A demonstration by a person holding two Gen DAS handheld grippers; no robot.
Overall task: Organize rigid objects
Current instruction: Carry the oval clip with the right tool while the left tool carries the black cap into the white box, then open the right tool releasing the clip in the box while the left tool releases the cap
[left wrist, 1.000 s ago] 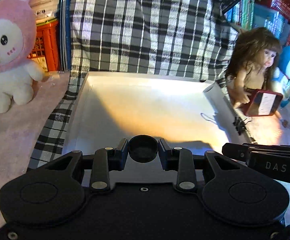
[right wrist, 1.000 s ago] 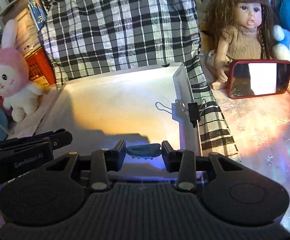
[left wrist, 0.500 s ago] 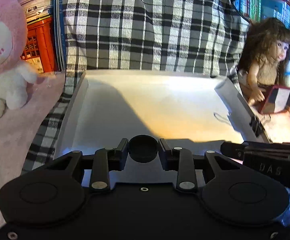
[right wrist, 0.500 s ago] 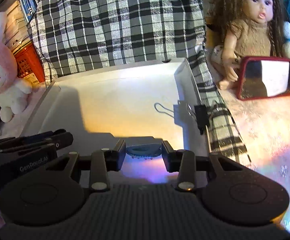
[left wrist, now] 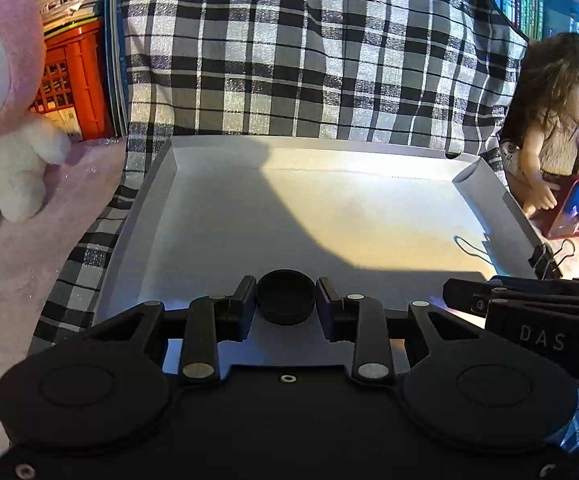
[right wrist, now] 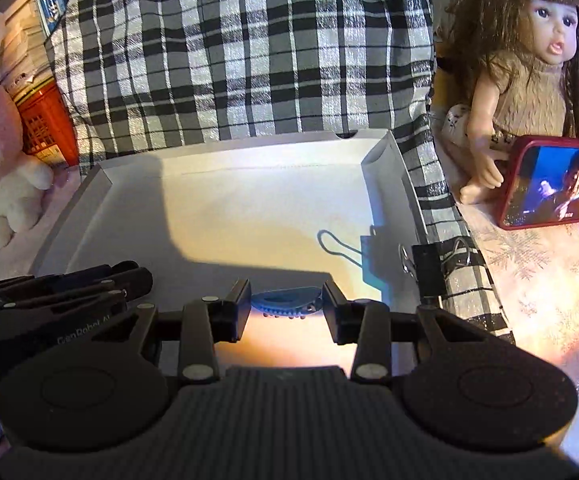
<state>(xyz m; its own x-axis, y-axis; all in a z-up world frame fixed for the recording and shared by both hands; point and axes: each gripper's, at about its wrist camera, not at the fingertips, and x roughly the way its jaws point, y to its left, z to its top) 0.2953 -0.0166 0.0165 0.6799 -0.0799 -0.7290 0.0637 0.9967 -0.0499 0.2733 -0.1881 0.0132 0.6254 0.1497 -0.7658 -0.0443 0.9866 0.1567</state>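
right now your left gripper (left wrist: 285,300) pinches a black cap (left wrist: 285,298) between its fingertips, while your right gripper (right wrist: 285,302) clamps a blue clip (right wrist: 285,302) over the white tray (right wrist: 389,176).

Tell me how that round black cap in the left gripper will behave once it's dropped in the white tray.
The black cap looks rigid and light. Being round, it may roll if it lands on edge, though the white tray has raised walls that should stop it. Landing flat, it should stay put.

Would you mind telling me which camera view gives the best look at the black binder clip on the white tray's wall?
The right wrist view: the binder clip sits close, with its body and wire handles plain on the tray wall. In the left wrist view it is small, near the right edge, partly behind the right gripper.
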